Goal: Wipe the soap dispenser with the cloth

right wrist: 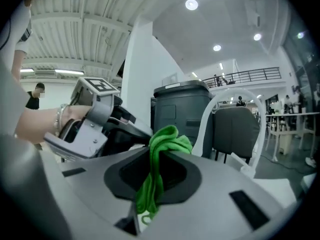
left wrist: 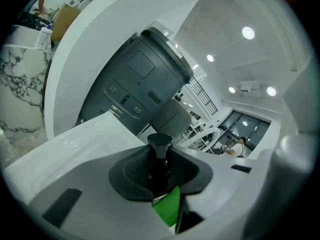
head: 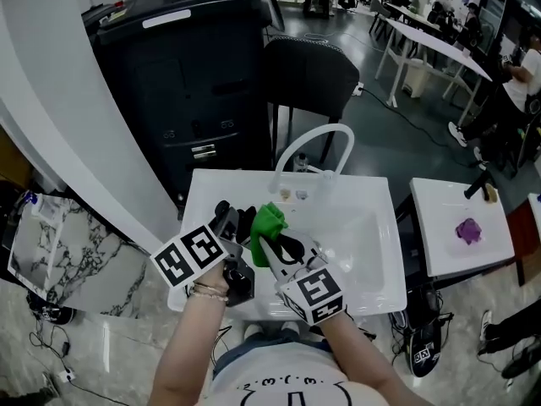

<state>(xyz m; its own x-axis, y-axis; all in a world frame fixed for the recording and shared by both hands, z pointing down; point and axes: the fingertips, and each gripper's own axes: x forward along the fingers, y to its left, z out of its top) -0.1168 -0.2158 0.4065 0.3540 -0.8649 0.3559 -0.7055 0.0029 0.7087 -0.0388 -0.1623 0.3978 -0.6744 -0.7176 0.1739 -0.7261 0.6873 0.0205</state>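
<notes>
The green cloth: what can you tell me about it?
The green cloth is bright, soft-looking fabric, bunched into folds. The right tool is shut on it: a wad pokes out past the jaws and a tail hangs down between them. It is held over the white sink, right beside the dark soap dispenser in the left tool; whether they touch is unclear.

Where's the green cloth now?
The cloth is mid head view, over the white sink, pinched in the right gripper, just right of the soap dispenser.

The left gripper (head: pixel 230 227) and right gripper (head: pixel 272 248) point forward close together, the left clamped on the dark soap dispenser (left wrist: pixel 160 156), the right pinching the green cloth (right wrist: pixel 160 146).
</notes>
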